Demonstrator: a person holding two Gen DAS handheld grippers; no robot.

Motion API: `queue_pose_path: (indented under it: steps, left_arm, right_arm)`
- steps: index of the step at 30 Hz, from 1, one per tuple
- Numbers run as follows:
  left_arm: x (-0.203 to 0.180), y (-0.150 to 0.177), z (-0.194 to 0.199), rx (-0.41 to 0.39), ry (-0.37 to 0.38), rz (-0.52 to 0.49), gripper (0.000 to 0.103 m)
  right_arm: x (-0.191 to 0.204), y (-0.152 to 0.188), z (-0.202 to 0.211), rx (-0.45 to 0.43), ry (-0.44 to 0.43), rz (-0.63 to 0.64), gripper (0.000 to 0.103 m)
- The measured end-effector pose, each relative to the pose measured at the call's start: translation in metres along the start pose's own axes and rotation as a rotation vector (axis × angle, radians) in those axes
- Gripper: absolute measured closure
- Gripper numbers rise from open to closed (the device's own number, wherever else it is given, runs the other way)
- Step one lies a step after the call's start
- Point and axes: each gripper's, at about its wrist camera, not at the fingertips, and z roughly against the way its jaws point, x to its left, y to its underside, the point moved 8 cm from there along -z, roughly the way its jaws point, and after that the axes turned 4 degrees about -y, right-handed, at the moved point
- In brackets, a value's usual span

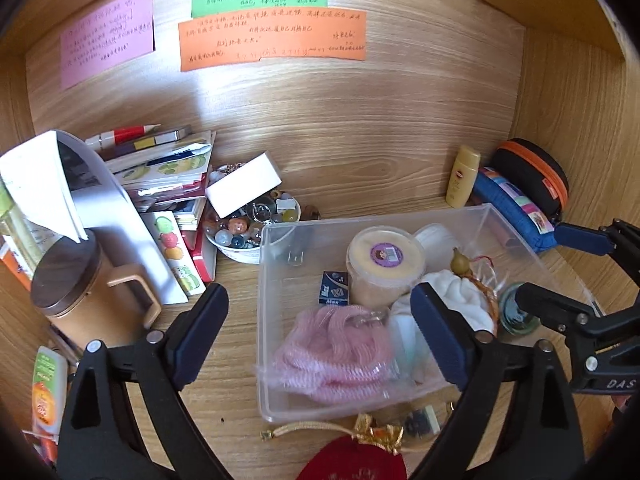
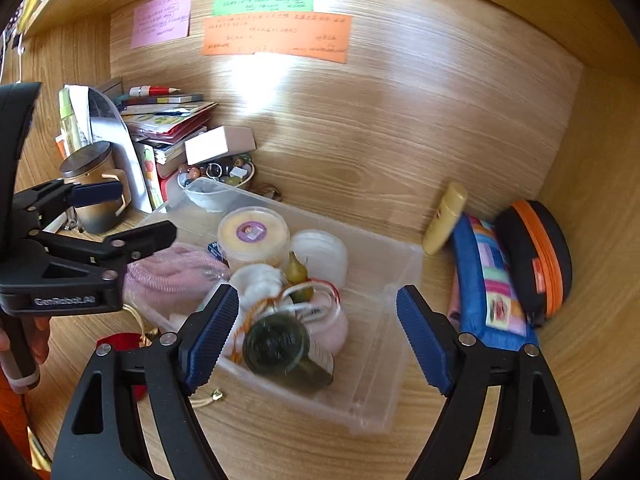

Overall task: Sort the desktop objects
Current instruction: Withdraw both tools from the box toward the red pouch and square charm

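Desktop clutter is mostly corralled already: the clear plastic bin (image 1: 516, 240) sits on the wooden surface (image 1: 224, 380) at about 6 o'clock in both views, holding a lidded tub (image 1: 385, 258), pink mesh (image 1: 336, 356), a white cloth (image 1: 456, 296), a small gourd charm (image 2: 298, 270) and a dark green jar (image 2: 280, 346).

Both sets of tongs hang above it with nothing in them. The left tongs (image 1: 320, 340) are spread wide, one pad over bare wood and the other over the bin. The right tongs (image 2: 320, 336) are apart too, straddling the jar without touching it as far as I can tell.

What could bite from here: the bin is light and crowded, so a pad catching its rim on the way in or out could drag or tip the whole thing. The gourd's cord looks tangled with the cloth, so lifting one may pull the other. Stragglers sit right against the bin's near wall, like the red pouch (image 1: 352, 460) with its gold tie, and they'd be easy to knock off the front edge.

View differences: the left wrist shows the pouch and a little blue card box (image 1: 334, 288) properly. The right wrist shows the jar clearly, plus the blue patchwork case (image 2: 492, 280) and orange-zip pouch (image 2: 536, 256) at 3 o'clock, and the yellow bottle (image 2: 444, 220).
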Motion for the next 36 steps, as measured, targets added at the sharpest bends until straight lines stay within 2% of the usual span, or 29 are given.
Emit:
queue_pose_path:
  steps: [7,13,24,29,36]
  left_arm:
    - [-0.004,0.018,0.025,0.004,-0.027,-0.059,0.007]
    - [0.000,0.039,0.042,0.014,-0.026,-0.058,0.004]
    - [0.001,0.095,0.034,0.152,0.038,-0.026,0.004]
    - [-0.007,0.119,0.026,0.212,0.050,-0.053,0.004]
    - [-0.016,0.130,0.011,0.264,0.046,-0.101,0.004]
  right_arm:
    - [-0.001,0.019,0.011,0.000,-0.022,-0.059,0.023]
    - [0.008,0.033,0.015,0.012,-0.048,-0.078,0.023]
    - [0.036,0.055,0.010,0.047,-0.099,-0.075,0.018]
    - [0.041,0.063,0.010,0.058,-0.091,-0.069,0.018]
    - [0.047,0.070,0.014,0.055,-0.104,-0.068,0.018]
